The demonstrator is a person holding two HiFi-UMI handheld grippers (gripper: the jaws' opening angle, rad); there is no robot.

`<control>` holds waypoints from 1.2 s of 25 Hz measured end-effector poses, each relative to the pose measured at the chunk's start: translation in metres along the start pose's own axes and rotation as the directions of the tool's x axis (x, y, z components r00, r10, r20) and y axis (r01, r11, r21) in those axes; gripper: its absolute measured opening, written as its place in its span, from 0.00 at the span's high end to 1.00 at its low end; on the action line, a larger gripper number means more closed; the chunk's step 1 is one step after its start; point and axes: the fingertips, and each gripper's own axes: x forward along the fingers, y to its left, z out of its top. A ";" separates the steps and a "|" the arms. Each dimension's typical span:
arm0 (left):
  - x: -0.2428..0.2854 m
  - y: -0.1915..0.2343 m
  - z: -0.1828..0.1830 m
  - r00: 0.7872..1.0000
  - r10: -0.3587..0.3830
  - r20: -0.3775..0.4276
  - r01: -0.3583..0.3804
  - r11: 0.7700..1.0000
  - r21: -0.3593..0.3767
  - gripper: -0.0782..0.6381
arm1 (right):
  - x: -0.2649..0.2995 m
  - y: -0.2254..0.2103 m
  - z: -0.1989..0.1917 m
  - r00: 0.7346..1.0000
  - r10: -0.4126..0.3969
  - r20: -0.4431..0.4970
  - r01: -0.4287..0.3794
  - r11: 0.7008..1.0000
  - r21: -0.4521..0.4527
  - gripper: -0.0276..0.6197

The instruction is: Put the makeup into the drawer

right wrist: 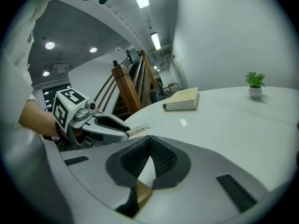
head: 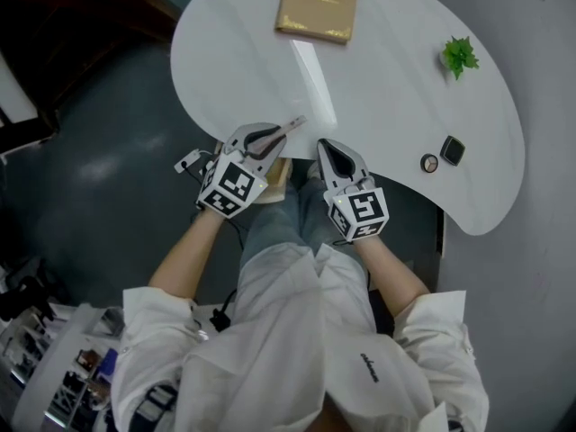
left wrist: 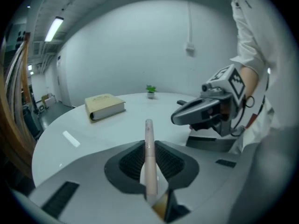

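Observation:
A slim pale-pink makeup pen (head: 293,125) is clamped lengthwise in my left gripper (head: 274,134), its tip sticking out past the jaws over the near edge of the white table (head: 387,70). In the left gripper view the pen (left wrist: 149,143) runs straight up between the ribbed pads. My right gripper (head: 326,148) hovers just to the right, jaws shut with nothing between them (right wrist: 150,139). A round compact (head: 429,163) and a small black square case (head: 453,149) lie near the table's right front edge. A tan wooden piece (head: 277,173) shows below the table edge between the grippers.
A tan book (head: 318,4) lies at the table's far side and a small potted plant (head: 460,56) stands at the right. Dark floor surrounds the table. A person's legs and white shirt fill the space below the grippers.

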 end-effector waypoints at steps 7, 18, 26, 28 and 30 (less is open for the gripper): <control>-0.058 -0.044 -0.064 0.970 -0.223 -0.094 0.238 0.946 0.220 0.78 | -0.001 0.053 -0.047 0.987 0.126 -0.097 -0.132 0.990 -0.058 0.93; -0.036 -0.053 -0.167 0.879 -0.297 -0.372 0.447 0.784 0.430 0.78 | 0.036 0.091 -0.122 0.929 0.231 -0.288 -0.276 0.952 -0.128 0.93; 0.004 -0.064 -0.219 0.803 -0.320 -0.503 0.559 0.699 0.446 0.78 | 0.047 0.082 -0.167 0.904 0.210 -0.374 -0.275 0.953 -0.130 0.93; 0.013 -0.065 -0.228 0.792 -0.320 -0.520 0.571 0.691 0.444 0.78 | 0.050 0.080 -0.173 0.904 0.202 -0.377 -0.266 0.956 -0.124 0.93; 0.019 -0.066 -0.234 0.776 -0.324 -0.541 0.588 0.681 0.437 0.78 | 0.052 0.079 -0.180 0.903 0.198 -0.381 -0.261 0.958 -0.120 0.93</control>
